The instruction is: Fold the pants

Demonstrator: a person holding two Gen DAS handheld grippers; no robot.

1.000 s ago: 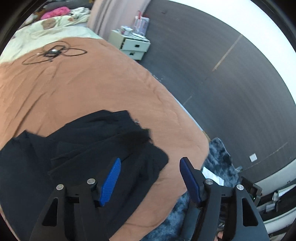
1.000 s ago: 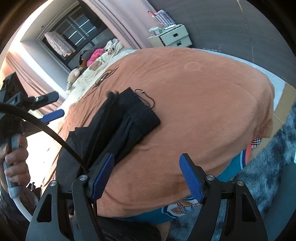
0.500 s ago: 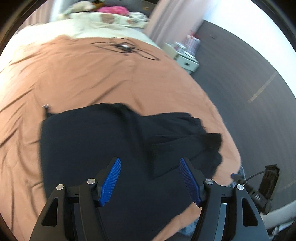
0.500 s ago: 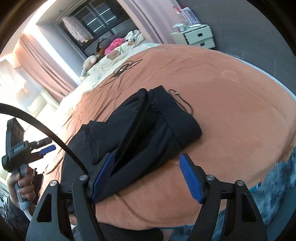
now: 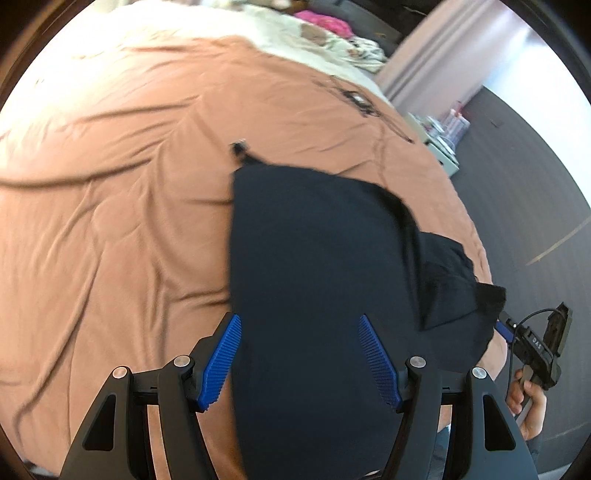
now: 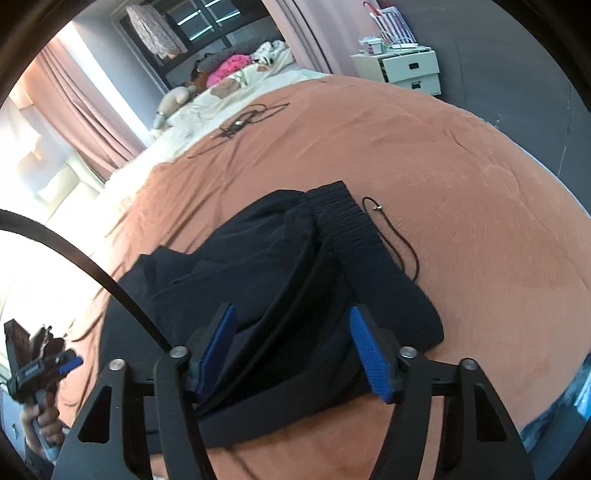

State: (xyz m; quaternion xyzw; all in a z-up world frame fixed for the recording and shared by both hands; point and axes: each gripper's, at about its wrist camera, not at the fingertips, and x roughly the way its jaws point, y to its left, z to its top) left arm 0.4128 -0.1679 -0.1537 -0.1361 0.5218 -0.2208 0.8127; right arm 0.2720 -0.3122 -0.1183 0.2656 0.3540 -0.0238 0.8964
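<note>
Left wrist camera: sits behind my left gripper (image 5: 300, 360), looks steeply down along fingers, close above black pants (image 5: 317, 258) on orange blanket (image 5: 110, 184). Far edge of view: pillows, curtain, grey floor. My right gripper (image 5: 517, 338) visible at right edge.

Right wrist camera: sits behind my right gripper (image 6: 293, 350), faces down and forward across bed toward window (image 6: 199, 22), close over waistband end of pants (image 6: 280, 266). My left gripper (image 6: 55, 363) visible at lower left.

Shared: pants, blanket (image 6: 461, 184), white nightstand (image 6: 406, 70), cable loop (image 6: 240, 123).

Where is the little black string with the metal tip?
In the right wrist view, the string lies on the orange blanket, right beside the pants' waistband.
</note>
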